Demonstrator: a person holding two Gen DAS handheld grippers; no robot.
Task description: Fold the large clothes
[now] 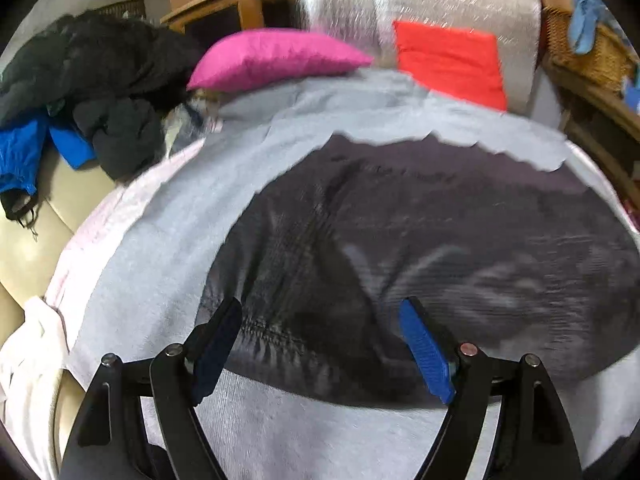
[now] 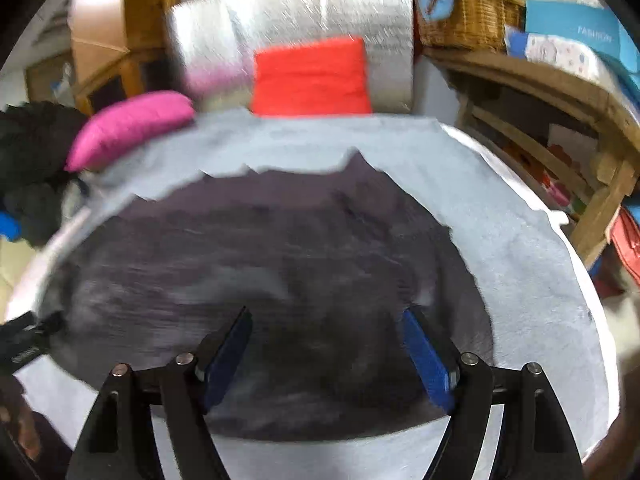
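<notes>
A pale grey sheet (image 1: pixel 280 128) of soft, slightly napped cloth covers the broad work surface and fills most of both views; whether a bed or a sofa lies beneath it cannot be told. At its left edge a white and pink layer (image 1: pixel 80 240) shows beneath it. On the sheet lies the dark garment (image 1: pixel 440 220), a large charcoal piece spread roughly flat in a rounded shape, with a stitched seam (image 1: pixel 296 248) running down it in the left wrist view and a paler, smeared patch towards its right. Motion blur breaks its far edge into jagged steps, so its weave and exact outline are hard to make out.

Behind stands a silvery, quilted-looking cushion back (image 2: pixel 304 12), with a square red cushion (image 2: pixel 312 76) against it and a plump magenta pillow (image 1: pixel 276 58) at the sheet's far left corner. A heap of black and blue clothes (image 1: pixel 92 92) sits left, cut off by the lens rim. A woven wicker basket (image 2: pixel 468 16) rests on a wooden shelf at the right.

The left gripper (image 1: pixel 320 344) and right gripper (image 2: pixel 326 354) both hang over the garment's near part, black arms with ribbed blue pads, fingers spread wide and holding nothing.
</notes>
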